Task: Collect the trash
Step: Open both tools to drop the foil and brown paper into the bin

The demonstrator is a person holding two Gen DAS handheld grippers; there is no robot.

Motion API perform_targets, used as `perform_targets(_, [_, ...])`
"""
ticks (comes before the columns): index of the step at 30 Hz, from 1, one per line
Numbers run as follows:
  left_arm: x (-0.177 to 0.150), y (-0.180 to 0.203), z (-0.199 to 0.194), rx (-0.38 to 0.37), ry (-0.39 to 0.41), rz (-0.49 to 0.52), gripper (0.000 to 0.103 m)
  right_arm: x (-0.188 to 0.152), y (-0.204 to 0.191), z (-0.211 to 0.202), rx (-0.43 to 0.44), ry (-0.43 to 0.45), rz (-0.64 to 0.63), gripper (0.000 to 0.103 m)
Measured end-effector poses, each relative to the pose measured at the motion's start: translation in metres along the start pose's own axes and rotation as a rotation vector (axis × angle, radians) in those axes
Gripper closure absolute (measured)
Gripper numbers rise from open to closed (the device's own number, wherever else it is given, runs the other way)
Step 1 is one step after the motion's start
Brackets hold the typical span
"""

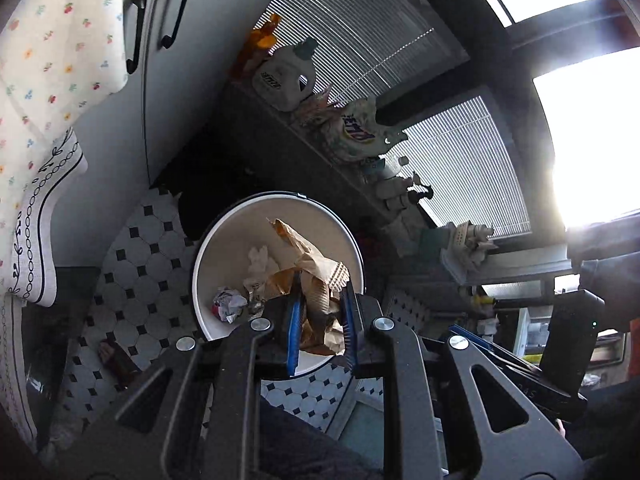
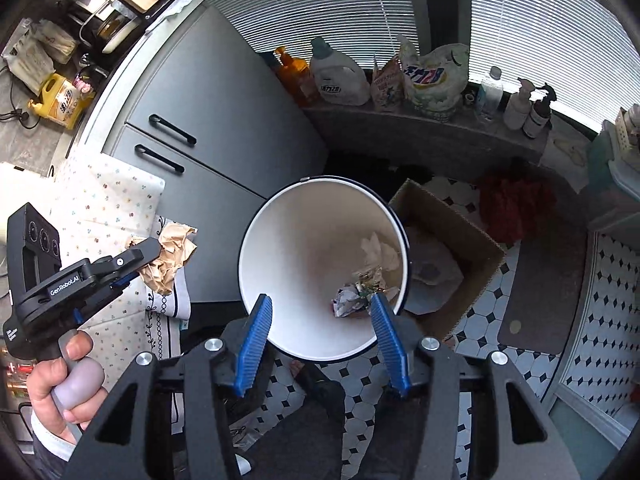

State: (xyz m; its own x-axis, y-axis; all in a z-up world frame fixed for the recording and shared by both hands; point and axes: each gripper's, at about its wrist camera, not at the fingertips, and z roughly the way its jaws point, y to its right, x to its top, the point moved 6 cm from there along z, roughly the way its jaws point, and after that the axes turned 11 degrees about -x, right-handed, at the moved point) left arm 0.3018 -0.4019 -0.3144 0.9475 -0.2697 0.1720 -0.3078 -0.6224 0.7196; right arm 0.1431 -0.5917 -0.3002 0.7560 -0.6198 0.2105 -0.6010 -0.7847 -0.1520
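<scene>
Brown crumpled paper bag [image 1: 316,280]: clenched in left gripper [image 1: 320,332], held beside the white bin [image 2: 280,216], which stands on the tiled floor beside a cardboard box [image 2: 472,236]. Right gripper [image 2: 322,344]: released, nothing between its fingers, poised directly over bin mouth. Release likely follows.

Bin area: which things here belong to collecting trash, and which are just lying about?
Job:
brown paper, shut in the left gripper
white bin
crumpled scraps already inside it
right gripper, open over the bin

Lying about:
detergent jug
orange bottle
cardboard box
red cloth
</scene>
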Motion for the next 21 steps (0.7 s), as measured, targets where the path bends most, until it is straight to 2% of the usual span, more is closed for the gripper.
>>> perform_targets(1, [0.0, 0.002, 0.004, 0.003, -0.009, 0.003, 0.083, 0.0, 0.005, -0.001, -0.005, 0.003, 0.008, 0.052])
perform_targets(2, [0.0, 0.003, 0.007, 0.007, -0.014, 0.004, 0.075, 0.0, 0.009, -0.003, -0.009, 0.005, 0.015, 0.052])
perform_targets(3, [0.0, 0.005, 0.009, 0.008, -0.016, 0.005, 0.059, -0.001, 0.011, -0.005, -0.012, 0.008, 0.021, 0.051])
perform_targets(5, [0.001, 0.008, 0.008, 0.01, 0.003, 0.009, 0.042, -0.001, 0.015, -0.008, -0.011, 0.015, 0.026, 0.051])
perform_targets(6, [0.002, 0.01, 0.005, 0.012, 0.012, 0.015, 0.037, -0.001, 0.015, -0.01, -0.009, 0.02, 0.026, 0.051])
perform_targets(11, [0.004, 0.017, -0.015, -0.001, 0.042, 0.046, 0.028, 0.002, 0.001, -0.02, 0.004, 0.047, 0.012, 0.047])
perform_targets(18, [0.008, 0.009, -0.063, 0.001, 0.107, 0.042, 0.026, 0.004, -0.044, -0.03, 0.045, 0.071, -0.043, 0.047])
perform_targets(21, [0.008, 0.002, -0.096, 0.029, 0.167, 0.041, 0.024, 0.005, -0.07, -0.037, 0.051, 0.092, -0.085, 0.037])
